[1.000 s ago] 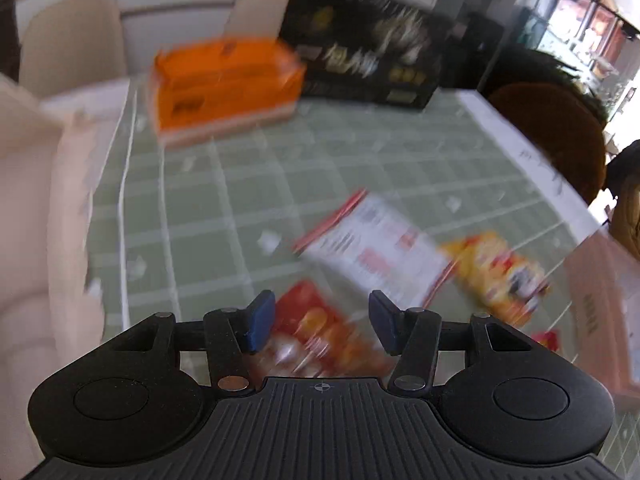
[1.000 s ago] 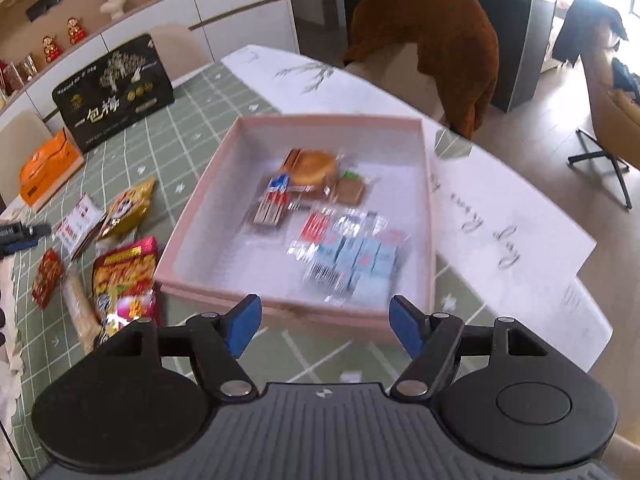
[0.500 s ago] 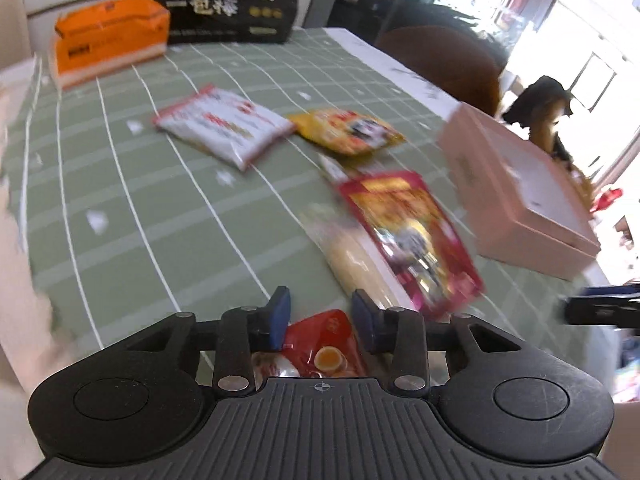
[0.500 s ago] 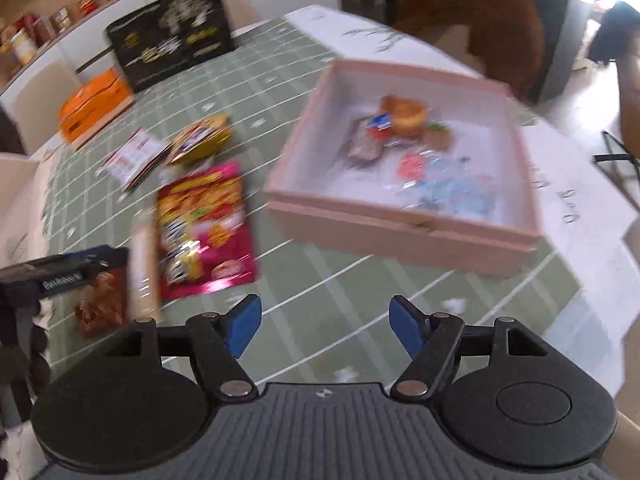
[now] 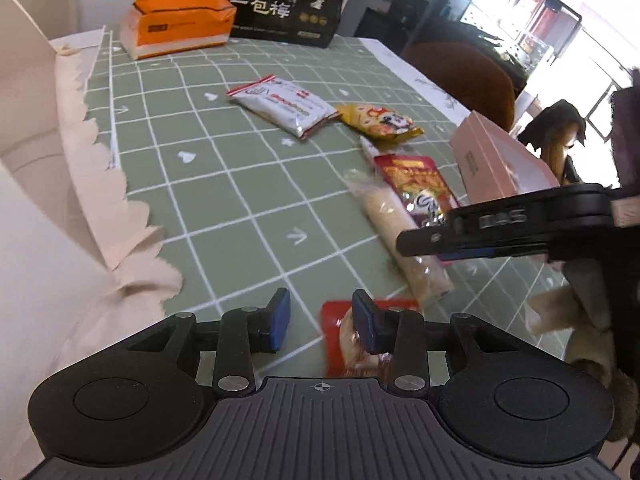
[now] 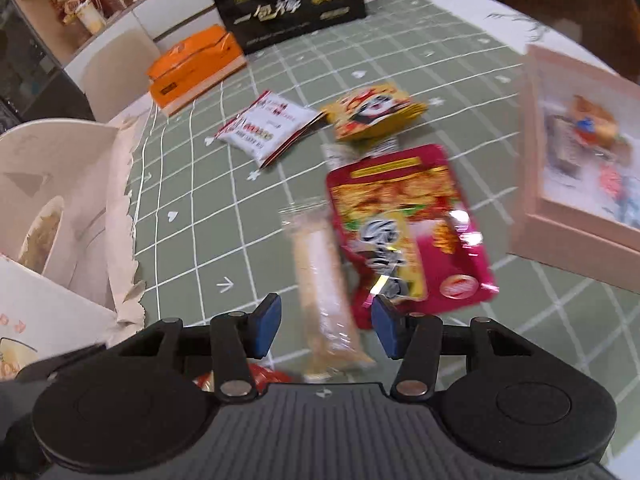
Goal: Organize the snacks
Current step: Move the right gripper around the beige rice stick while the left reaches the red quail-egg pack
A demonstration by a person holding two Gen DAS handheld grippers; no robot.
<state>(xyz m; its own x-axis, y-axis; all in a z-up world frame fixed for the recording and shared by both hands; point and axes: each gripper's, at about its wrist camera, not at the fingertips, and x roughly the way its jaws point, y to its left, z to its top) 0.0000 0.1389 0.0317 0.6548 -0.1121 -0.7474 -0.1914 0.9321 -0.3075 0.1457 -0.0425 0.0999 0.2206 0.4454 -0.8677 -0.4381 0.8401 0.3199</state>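
1. Tablecloth [image 5: 224, 184]: sage green with a white grid, plus little white hearts and arrows dotted around.
2. Tissue pack [image 5: 180, 20]: bright orange on top, pale cream along the bottom.
3. Big gift box [image 5: 286, 4] at the back: black with gold-ish tree art and white characters.
4. Flat sachet [image 5: 286, 106]: white with red trim and red print.
5. Yellow packet [image 6: 372, 114]: yellow-orange with a panda cartoon.
6. Magenta pouch [image 6: 408, 232]: deep pink-red, yellow band, zebra-looking figure, though it's blurry.
7. Long clear-wrapped stick [image 6: 324, 280]: beige inside.
8. Tray box [image 6: 576, 248]: pastel pink.
9. Gripper pads [image 5: 282, 320]: blue on black.
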